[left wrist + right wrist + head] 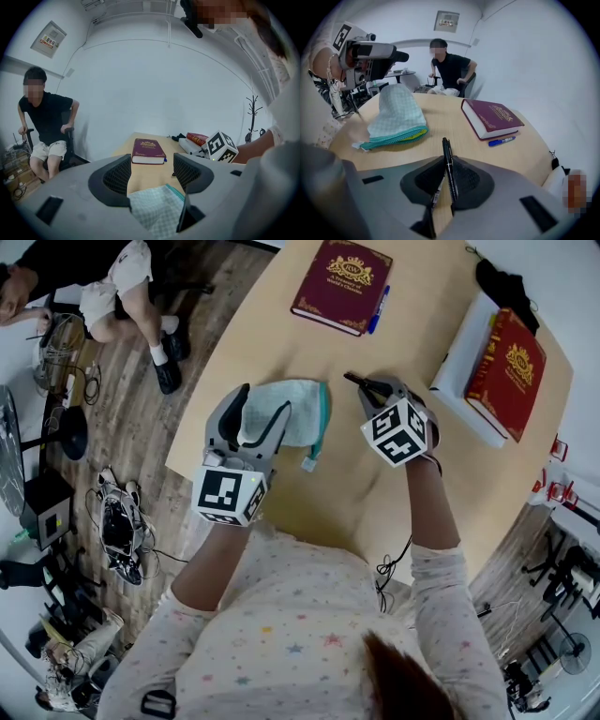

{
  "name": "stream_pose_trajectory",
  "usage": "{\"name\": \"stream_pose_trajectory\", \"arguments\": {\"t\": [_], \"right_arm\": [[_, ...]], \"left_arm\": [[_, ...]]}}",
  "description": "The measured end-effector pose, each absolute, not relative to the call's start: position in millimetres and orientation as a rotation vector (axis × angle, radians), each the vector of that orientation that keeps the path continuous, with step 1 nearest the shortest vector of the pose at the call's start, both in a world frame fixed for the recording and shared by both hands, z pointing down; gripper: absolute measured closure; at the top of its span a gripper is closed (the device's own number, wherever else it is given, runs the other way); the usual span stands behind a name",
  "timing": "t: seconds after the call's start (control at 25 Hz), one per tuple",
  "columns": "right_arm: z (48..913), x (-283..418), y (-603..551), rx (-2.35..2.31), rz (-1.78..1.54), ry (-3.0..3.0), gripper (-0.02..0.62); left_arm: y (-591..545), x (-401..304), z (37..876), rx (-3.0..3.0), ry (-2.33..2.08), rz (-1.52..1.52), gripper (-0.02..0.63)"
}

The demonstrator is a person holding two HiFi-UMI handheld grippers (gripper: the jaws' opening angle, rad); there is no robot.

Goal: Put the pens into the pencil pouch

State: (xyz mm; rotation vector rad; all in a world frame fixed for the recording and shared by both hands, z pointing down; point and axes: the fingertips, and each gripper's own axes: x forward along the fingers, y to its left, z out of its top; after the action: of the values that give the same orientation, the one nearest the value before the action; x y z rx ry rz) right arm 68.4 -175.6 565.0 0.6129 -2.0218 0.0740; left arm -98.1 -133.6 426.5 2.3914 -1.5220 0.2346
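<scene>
A pale green checked pencil pouch (298, 409) with a teal zipper lies on the wooden table (281, 315), its open mouth (401, 136) turned toward my right gripper. My left gripper (255, 418) is shut on the pouch's back end (157, 206), which bulges up between the jaws. Just right of the pouch, my right gripper (366, 385) is shut on a black pen (448, 161) that sticks out past its fingertips, pointing at the table. A blue pen (380, 309) lies beside the maroon book (341, 285) farther back.
A second maroon book (506, 362) rests on a white box (457, 371) at the right, with a black object (506, 287) behind it. A person sits on a chair (47, 126) off the table's left edge. Cables and gear (117, 521) lie on the floor.
</scene>
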Motion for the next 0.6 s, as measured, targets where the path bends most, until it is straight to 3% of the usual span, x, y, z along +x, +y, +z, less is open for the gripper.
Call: {"name": "stream_pose_trajectory", "arguments": {"t": [0.44, 0.6], "right_arm": [[510, 82, -173, 0.827, 0.167, -2.162, 0.542], [490, 95, -162, 0.912, 0.202, -2.185, 0.542]], "left_arm": [[-127, -67, 435, 2.426, -1.401, 0.309, 0.33], [-121, -47, 449, 2.435, -1.334, 0.375, 0.361]]}}
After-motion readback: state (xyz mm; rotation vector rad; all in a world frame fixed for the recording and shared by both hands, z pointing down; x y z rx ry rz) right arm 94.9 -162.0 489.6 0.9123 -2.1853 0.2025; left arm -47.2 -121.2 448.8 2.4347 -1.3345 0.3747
